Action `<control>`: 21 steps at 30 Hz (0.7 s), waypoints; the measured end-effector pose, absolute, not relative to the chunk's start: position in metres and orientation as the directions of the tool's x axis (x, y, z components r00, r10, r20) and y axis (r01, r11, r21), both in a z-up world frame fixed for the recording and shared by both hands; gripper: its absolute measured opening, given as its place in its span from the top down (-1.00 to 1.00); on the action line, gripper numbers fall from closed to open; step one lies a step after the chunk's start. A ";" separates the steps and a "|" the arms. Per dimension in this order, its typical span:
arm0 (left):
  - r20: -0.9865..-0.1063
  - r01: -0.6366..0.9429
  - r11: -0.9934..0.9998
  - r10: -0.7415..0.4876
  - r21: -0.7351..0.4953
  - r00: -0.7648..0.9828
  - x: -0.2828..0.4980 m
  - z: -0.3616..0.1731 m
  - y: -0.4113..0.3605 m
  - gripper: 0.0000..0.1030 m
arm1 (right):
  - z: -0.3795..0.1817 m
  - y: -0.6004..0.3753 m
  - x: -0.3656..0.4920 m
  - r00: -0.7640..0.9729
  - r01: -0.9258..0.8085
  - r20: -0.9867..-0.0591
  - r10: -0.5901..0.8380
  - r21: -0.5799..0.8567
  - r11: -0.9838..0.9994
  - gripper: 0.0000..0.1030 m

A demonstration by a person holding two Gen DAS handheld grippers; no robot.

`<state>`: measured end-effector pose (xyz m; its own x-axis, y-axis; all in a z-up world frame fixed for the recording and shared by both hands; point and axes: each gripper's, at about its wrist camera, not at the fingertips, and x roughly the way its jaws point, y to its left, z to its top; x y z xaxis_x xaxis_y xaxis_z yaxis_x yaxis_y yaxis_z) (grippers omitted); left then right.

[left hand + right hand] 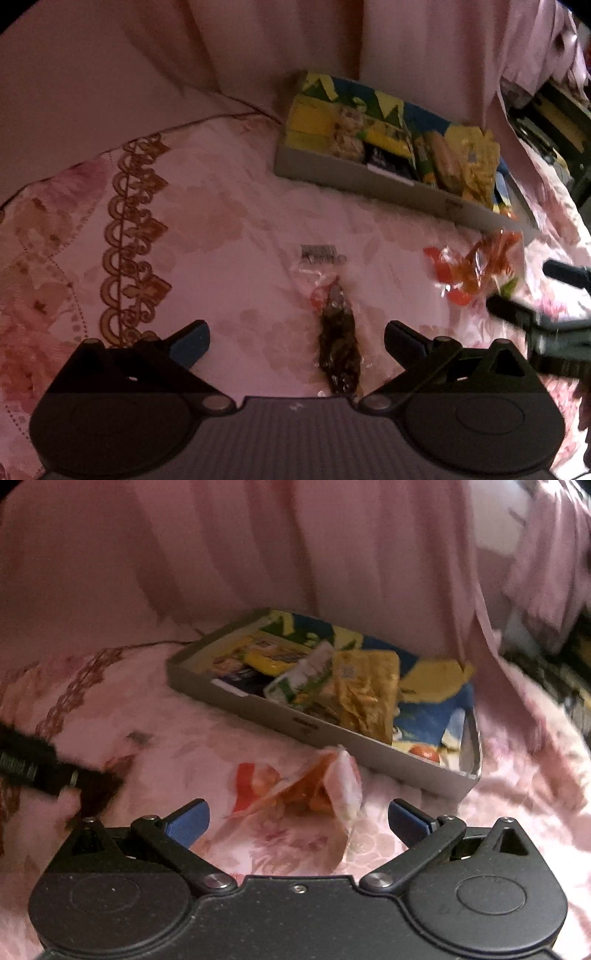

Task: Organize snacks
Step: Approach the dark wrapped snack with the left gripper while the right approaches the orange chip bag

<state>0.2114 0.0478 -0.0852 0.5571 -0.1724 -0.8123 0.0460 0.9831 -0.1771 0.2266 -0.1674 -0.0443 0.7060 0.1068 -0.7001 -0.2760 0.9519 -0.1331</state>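
Note:
A clear packet of dark snack lies on the pink floral cloth, between the spread fingers of my left gripper, which is open and holds nothing. A crinkled orange-red snack bag lies just ahead of my right gripper, also open and empty. The same orange-red bag shows at the right of the left wrist view, with my right gripper's dark fingers beside it. Behind both stands a grey tray filled with yellow and green snack packs. The dark packet appears blurred at left.
The grey tray sits against pink draped fabric at the back. The left gripper's body reaches in from the left edge. An embroidered brown border runs over the cloth at left. Dark furniture stands at far right.

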 end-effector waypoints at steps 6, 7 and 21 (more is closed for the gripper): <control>-0.798 0.090 0.989 -0.148 -0.117 0.584 0.206 -0.087 0.037 -0.99 | -0.054 -0.182 0.251 0.702 -0.189 -0.704 0.108 -0.038 0.981 -0.99; -0.789 0.097 0.989 -0.145 -0.109 0.596 0.204 -0.086 0.035 -0.99 | -0.056 -0.184 0.254 0.698 -0.184 -0.705 0.123 -0.011 0.983 -0.99; -0.773 0.202 0.975 -0.197 -0.091 0.603 0.198 -0.085 0.017 -0.64 | -0.083 -0.186 0.275 0.659 -0.168 -0.740 0.139 0.036 0.985 -0.99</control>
